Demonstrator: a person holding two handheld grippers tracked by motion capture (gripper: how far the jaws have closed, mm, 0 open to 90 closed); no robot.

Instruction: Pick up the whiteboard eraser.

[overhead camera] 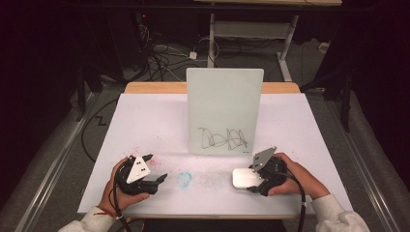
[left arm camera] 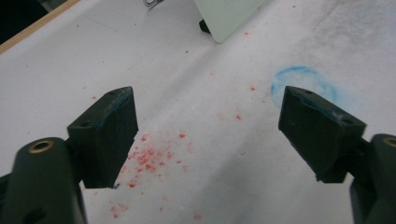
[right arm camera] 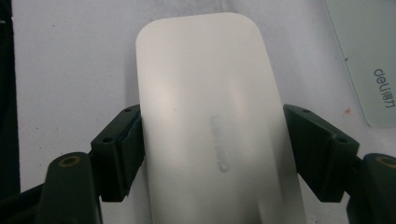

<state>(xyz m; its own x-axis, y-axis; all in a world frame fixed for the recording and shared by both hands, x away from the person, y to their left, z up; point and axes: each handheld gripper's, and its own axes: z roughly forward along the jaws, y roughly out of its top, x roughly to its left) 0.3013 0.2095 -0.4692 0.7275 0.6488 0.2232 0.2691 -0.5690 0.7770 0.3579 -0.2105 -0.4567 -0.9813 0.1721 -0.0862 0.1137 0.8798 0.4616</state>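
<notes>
The left hand-held gripper (overhead camera: 153, 167) is rested on the bench (overhead camera: 145, 121) at the near left, with its jaws spread wide and nothing between them. It is judged to be parked clear of the work, since no object lies within its reach. In the left gripper view, scattered red specks (left arm camera: 149, 161) are seen on the bench surface between the jaws, and a faint blue ring (left arm camera: 303, 81) is seen just beyond the right-hand jaw; what left these marks cannot be told.

At the centre, a whiteboard (overhead camera: 225, 111) is stood upright and tilted back, so that its face is presented to the person. A black scribble (overhead camera: 223, 139) is carried on its lower part. Its support is hidden behind it; a dark foot (left arm camera: 204, 26) is glimpsed in the left gripper view.

To the right, a white eraser block (overhead camera: 242, 178) lies flat on the bench, just in front of the whiteboard's lower right corner. The right hand-held gripper (overhead camera: 253, 180) is closed onto it: in the right gripper view the eraser block (right arm camera: 212, 121) is seen with a jaw pressed against each long side. The grip is taken across the narrow width, presumably so that the wiping face is kept free underneath. That underside is not visible. The embossed lettering on top is blurred, and the near end of the block is cut off at the frame edge.
</notes>
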